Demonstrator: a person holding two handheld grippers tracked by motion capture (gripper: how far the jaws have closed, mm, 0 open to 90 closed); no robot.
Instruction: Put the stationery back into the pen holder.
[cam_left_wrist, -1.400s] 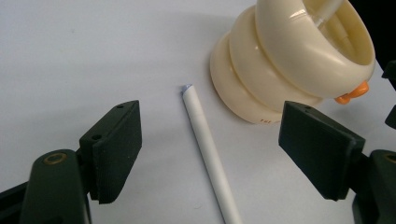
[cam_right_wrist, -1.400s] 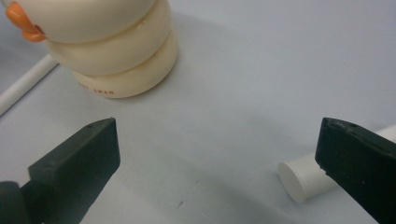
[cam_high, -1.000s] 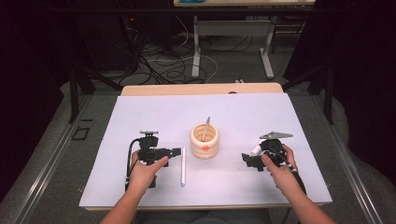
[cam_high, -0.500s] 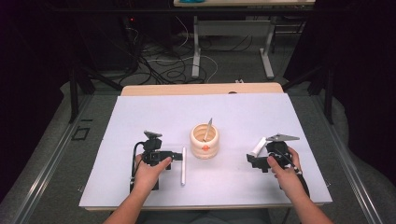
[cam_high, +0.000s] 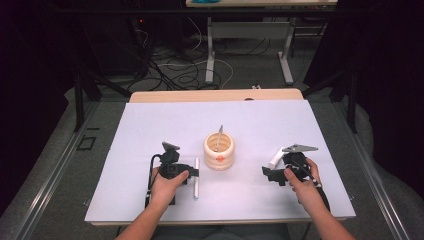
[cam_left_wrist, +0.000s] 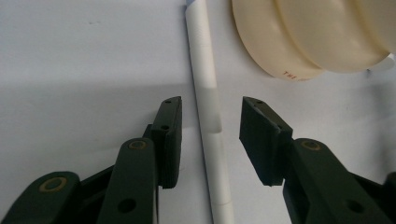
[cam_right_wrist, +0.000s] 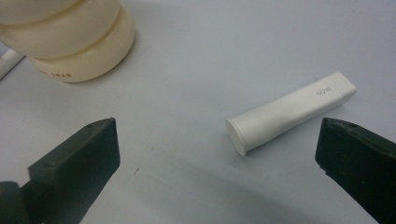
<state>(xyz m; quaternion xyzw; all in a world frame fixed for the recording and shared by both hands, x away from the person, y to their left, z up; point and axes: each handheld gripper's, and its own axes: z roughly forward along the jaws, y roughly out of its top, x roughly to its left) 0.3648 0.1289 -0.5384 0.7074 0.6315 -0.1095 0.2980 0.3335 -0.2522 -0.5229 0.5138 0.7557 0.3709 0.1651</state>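
Seen from above, the left gripper (cam_high: 192, 171) had dropped closer to the table than a second earlier and reached the white stick (cam_high: 196, 177) lying just left of the cream ribbed cup (cam_high: 219, 150), which held one utensil (cam_high: 218, 136). The right gripper (cam_high: 271, 175) had also sunk toward the white mat (cam_high: 150, 130), near a short white tube (cam_high: 274, 158).

In the left gripper view, the jaws stood spread on either side of the stick (cam_left_wrist: 208, 116), not yet touching it; a pinch looked likely next.

In the right gripper view, the jaws gaped wide, the tube (cam_right_wrist: 289, 111) lying between them but farther ahead, the cup (cam_right_wrist: 70, 39) off to one side.
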